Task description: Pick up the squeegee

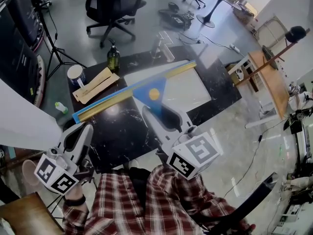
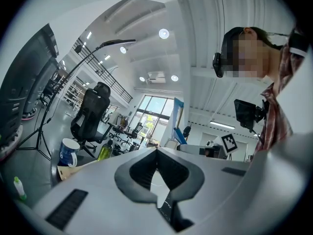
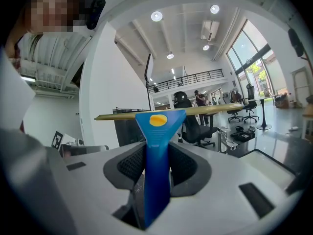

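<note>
The squeegee point(image 1: 153, 96) has a blue handle with a yellow dot and a long gold blade point(image 1: 122, 98) with blue ends. My right gripper point(image 1: 157, 112) is shut on the handle and holds the squeegee lifted above the black table point(image 1: 122, 131), its blade stretching across from left to right. In the right gripper view the blue handle point(image 3: 157, 146) stands upright between the pads, with the blade level above it. My left gripper point(image 1: 82, 130) hangs low at the table's near left edge, jaws together and nothing in them; its closed tip point(image 2: 157, 152) also shows in the left gripper view.
On the table's far left stand a green pump bottle point(image 1: 113, 57), a blue mug point(image 1: 76, 75) and flat wooden pieces point(image 1: 95, 85). A white board point(image 1: 190, 89) lies under the blade. An office chair point(image 1: 110, 6) and a tripod stand behind the table.
</note>
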{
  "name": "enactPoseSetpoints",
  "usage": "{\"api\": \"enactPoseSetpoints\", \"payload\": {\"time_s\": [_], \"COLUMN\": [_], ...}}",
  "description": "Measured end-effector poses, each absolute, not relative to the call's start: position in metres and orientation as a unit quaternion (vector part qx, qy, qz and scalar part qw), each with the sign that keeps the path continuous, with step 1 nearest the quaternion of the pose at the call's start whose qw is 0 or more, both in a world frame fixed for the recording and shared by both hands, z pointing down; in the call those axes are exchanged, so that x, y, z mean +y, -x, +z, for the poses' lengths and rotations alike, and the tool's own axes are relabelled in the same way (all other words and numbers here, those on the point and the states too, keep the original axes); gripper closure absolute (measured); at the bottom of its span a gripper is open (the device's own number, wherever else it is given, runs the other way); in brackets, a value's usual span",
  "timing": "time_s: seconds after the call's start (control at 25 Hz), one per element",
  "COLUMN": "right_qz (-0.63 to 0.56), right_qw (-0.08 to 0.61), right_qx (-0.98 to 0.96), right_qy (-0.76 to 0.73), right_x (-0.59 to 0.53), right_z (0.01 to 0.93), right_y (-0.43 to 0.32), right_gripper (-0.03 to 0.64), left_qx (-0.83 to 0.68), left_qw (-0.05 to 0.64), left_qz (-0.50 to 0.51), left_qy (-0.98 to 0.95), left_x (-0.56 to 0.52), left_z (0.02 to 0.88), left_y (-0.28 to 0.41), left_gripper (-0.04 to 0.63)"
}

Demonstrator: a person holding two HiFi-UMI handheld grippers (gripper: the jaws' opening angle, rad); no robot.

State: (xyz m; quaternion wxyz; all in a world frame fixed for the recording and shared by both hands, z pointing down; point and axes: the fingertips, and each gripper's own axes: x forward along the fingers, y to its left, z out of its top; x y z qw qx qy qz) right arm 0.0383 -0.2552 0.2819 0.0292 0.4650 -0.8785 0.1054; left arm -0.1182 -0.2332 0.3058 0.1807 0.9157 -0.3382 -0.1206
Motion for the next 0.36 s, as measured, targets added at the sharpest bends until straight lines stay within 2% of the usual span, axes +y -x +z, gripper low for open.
{"api": "enactPoseSetpoints", "payload": {"time_s": [0.36], "right_qz": [0.118], "right_qw": [0.01], "right_qx": [-0.891], "right_qy": [-0.439], "right_x": [-0.26], "right_z": [0.278], "right_y": [-0.022], "right_gripper": [0.479], "left_qx": [-0.368], "left_qw": [0.174], "left_qz": [-0.111], "left_qy": [-0.907], "left_x": [-0.23], "left_z": [0.297], "left_y": [0.137], "left_gripper": [0.586]}}
